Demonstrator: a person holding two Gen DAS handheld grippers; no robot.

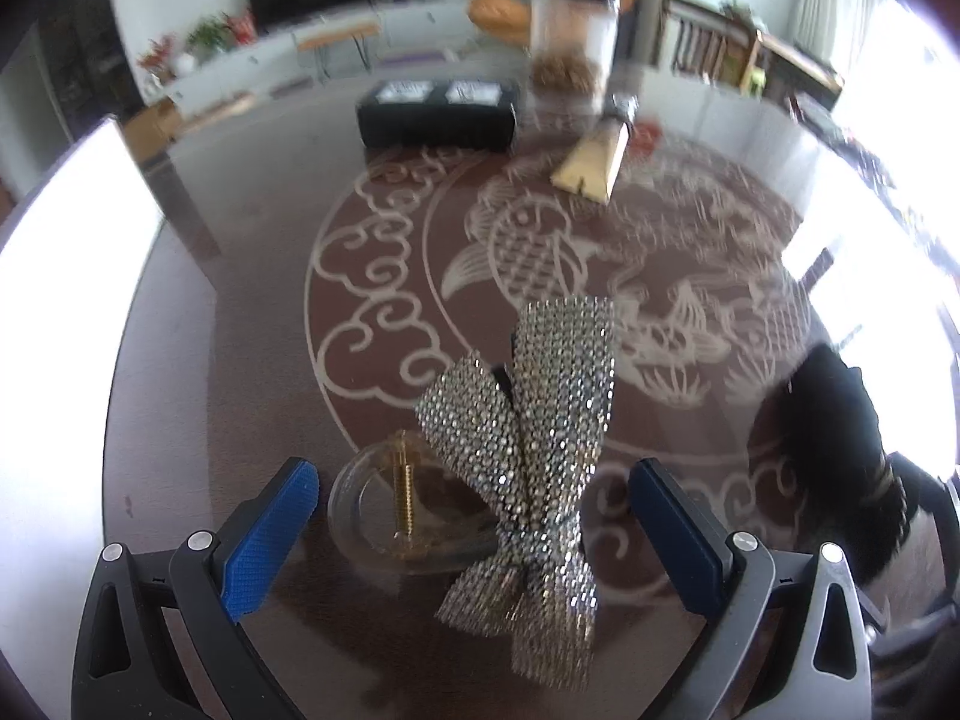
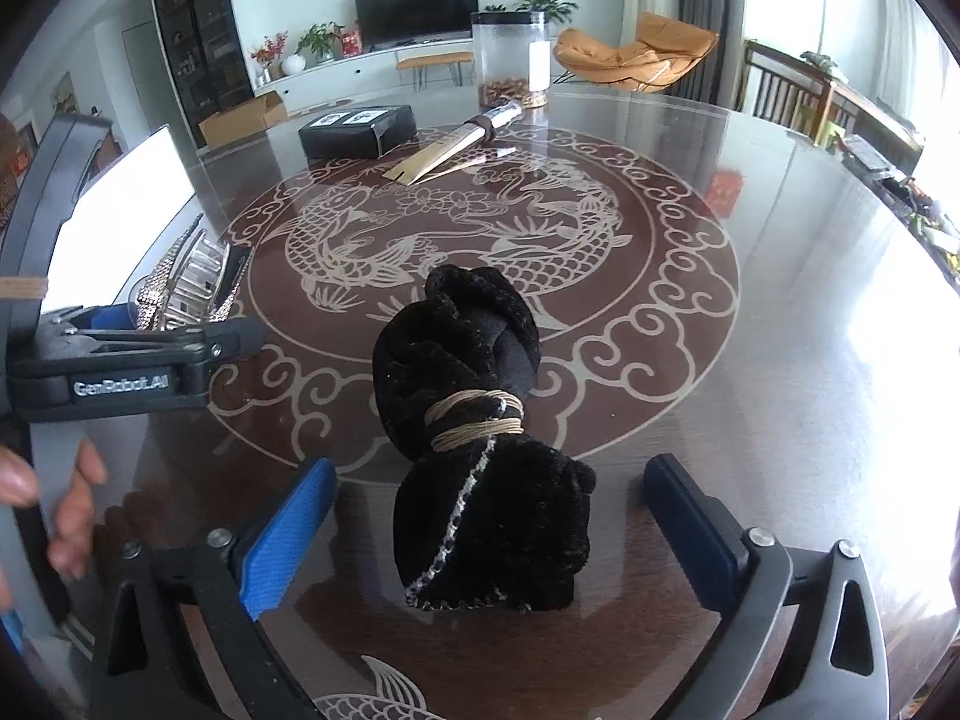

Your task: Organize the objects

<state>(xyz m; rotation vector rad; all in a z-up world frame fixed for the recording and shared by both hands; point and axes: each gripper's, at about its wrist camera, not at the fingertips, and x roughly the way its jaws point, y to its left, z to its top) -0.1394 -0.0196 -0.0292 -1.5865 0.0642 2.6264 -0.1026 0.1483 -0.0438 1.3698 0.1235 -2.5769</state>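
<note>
Table (image 2: 780, 360): round, dark and glossy, with a pale dragon-and-fish medallion in its middle; everything below sits on it.
Clear jar (image 2: 511, 57): upright at 12 o'clock on the far rim in the right wrist view, frosted wall, brown bits in its bottom.
Black box (image 2: 354, 132): at 11 o'clock from the medallion, two white labels on top.
Black velvet pouch (image 2: 480, 468): lying between the right fingers, tied round its waist with tan cord; in the left wrist view it shows at 3 o'clock (image 1: 840, 462), well apart from the bow.
Rhinestone bow (image 1: 534, 450): sparkling silver mesh, lying between the left fingers, its tails toward the camera at 6 o'clock.
Clear hair clip (image 1: 408, 510): rounded, transparent, with a gold spring, touching the bow at its 9 o'clock side.
Folded tan fan (image 2: 447, 150): at 12 o'clock beyond the medallion, near the jar, beside the box.
Left gripper (image 1: 474, 510): blue-padded fingers spread wide either side of bow and clip, touching neither.
Right gripper (image 2: 489, 516): fingers spread wide around the pouch, with gaps on both sides.
</note>
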